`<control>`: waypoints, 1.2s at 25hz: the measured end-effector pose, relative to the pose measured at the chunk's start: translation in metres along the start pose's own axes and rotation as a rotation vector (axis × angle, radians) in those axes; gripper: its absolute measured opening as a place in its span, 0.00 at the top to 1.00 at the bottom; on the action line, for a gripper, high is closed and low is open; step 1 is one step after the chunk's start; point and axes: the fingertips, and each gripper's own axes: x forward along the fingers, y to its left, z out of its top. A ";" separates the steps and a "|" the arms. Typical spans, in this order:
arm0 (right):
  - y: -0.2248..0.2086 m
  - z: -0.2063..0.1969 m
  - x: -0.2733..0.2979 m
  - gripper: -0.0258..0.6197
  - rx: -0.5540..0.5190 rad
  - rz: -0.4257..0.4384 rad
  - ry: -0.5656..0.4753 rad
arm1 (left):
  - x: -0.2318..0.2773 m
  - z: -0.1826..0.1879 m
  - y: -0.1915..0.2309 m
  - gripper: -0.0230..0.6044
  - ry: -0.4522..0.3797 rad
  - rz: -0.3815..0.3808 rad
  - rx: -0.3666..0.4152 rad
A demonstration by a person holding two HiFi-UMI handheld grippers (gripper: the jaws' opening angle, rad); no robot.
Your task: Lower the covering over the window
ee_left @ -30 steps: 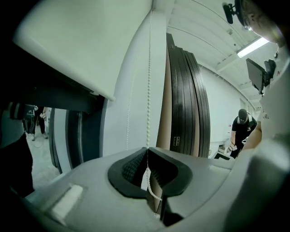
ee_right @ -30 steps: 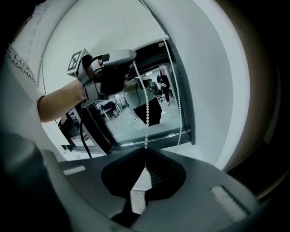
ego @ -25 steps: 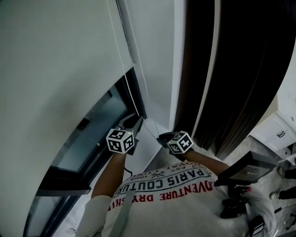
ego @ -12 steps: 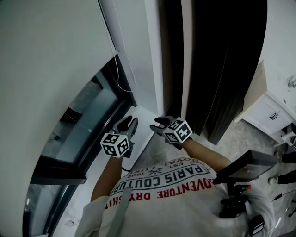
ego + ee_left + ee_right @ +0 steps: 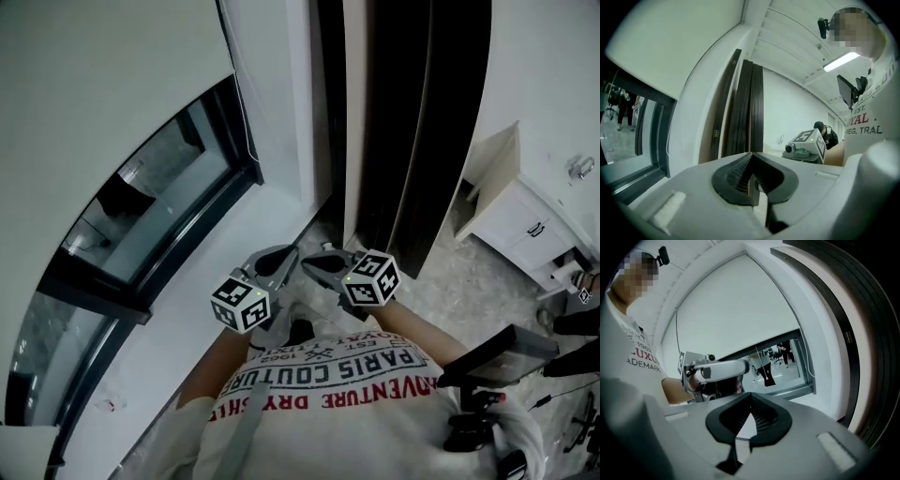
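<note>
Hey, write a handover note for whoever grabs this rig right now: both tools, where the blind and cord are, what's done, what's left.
Left tool: shut, empty, held off the window.
Right tool: shut, empty, close beside the left one.
Blind: covers the upper window; the glass below it is bare.
Cord: hangs at the blind's edge by the wall, no tool on it.
Done: blind part way down.
Left: probably grip the cord and pull until the blind reaches the sill.
</note>
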 end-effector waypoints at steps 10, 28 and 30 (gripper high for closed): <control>0.071 -0.036 -0.068 0.96 -0.034 0.010 -0.013 | -0.046 -0.033 -0.098 0.96 0.042 0.035 -0.006; 0.120 -0.015 -0.097 0.96 -0.018 0.031 -0.105 | -0.083 -0.030 -0.144 0.96 0.038 0.078 0.021; 0.121 -0.016 -0.099 0.96 -0.016 0.032 -0.106 | -0.083 -0.031 -0.146 0.96 0.039 0.081 0.018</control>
